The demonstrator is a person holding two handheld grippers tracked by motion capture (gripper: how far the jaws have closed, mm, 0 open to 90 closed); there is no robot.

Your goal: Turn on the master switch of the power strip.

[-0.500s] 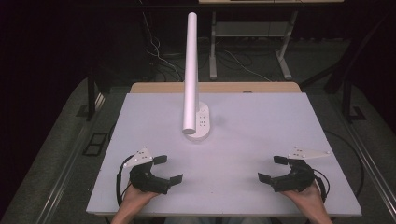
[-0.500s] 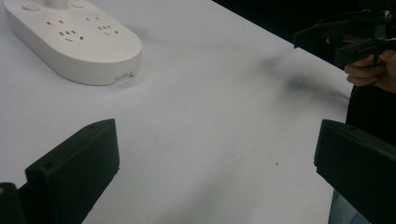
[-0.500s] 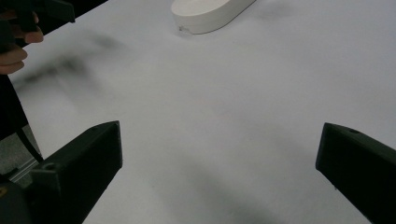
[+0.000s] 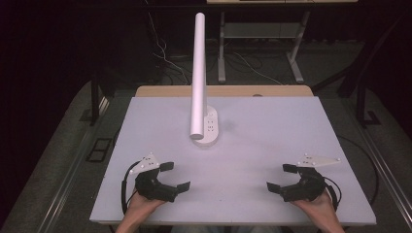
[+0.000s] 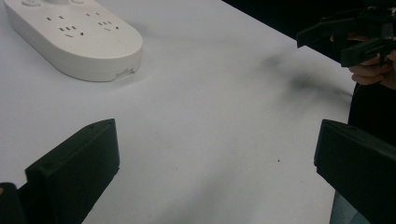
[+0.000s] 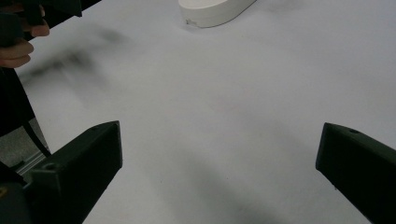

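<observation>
A white power strip [image 4: 209, 128] lies in the middle of the white table [image 4: 272, 126], and a white cylindrical tube [image 4: 198, 73] rises over it toward the camera. The strip's socket face [image 5: 74, 35] is at the upper left of the left gripper view, and its end [image 6: 215, 11] is at the top of the right gripper view. My left gripper [image 4: 175, 176] rests open near the front left edge, nothing between its jaws. My right gripper [image 4: 282, 177] rests open near the front right, also empty. Each gripper sits well short of the strip.
A wooden strip [image 4: 223, 91] runs along the table's far edge. Beyond it are metal desk legs [image 4: 296, 58] and cables [image 4: 165, 53] on the dark floor. The other hand's gripper [image 5: 355, 35] appears at the upper right of the left gripper view.
</observation>
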